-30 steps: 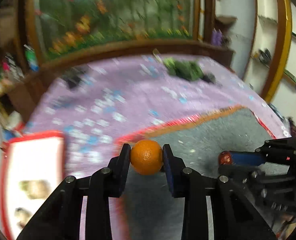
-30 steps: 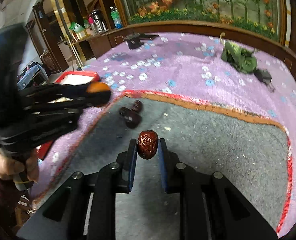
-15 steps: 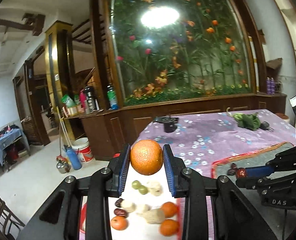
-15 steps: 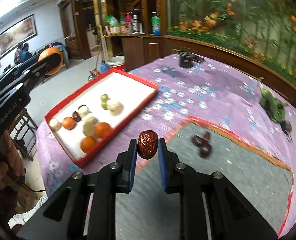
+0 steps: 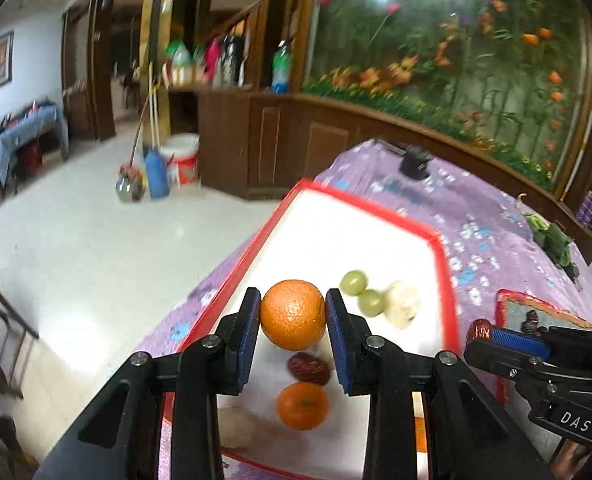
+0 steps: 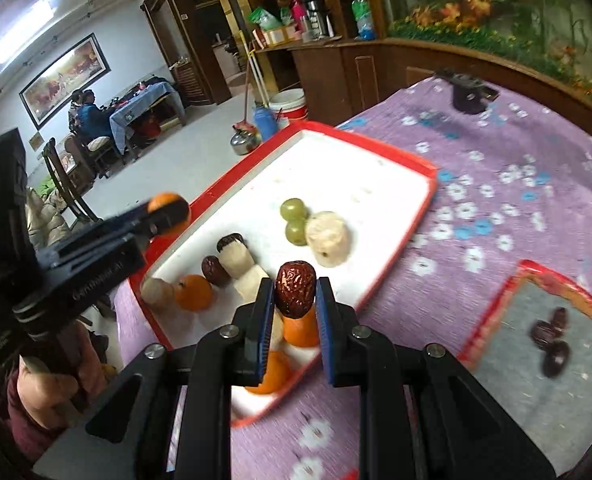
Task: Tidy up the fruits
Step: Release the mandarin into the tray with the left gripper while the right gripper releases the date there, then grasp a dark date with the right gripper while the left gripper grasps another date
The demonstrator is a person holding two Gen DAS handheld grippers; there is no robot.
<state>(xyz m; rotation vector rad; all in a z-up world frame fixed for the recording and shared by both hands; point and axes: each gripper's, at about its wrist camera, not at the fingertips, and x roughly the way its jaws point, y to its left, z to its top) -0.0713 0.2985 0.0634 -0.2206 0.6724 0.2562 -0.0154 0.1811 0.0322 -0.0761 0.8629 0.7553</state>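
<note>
The left tool (image 5: 293,316) is closed on an orange (image 5: 293,314), the fruit pinched squarely between its two blue-padded fingers (image 5: 247,338) at their tips, and it hangs above the near part of a red-rimmed white tray (image 5: 442,256). In the left wrist view, directly under the held orange, a red date (image 5: 308,368) lies on the tray floor, with a smaller orange (image 5: 302,406) just nearer the camera and a pale round piece (image 5: 235,426) off to the left. Farther in, to the right of the tool, two green grapes (image 5: 362,292) sit touching each other beside a whitish lump (image 5: 404,309). The right tool (image 6: 295,296) grips a wrinkled dark red date (image 6: 296,289) upright between its pads, the fruit standing a little proud of the fingertips. It is over the near right edge of the tray (image 6: 396,160), with two oranges (image 6: 300,330) partly hidden below it. From the right wrist view the left tool (image 6: 167,211) shows at the far left, over the tray's left rim, held by a hand (image 6: 47,384). The tray rests on a surface covered with a purple flowered cloth (image 6: 496,184). To the right a grey mat with a red border (image 6: 576,344) carries three more dark dates (image 6: 552,340), well apart from both tools.
</note>
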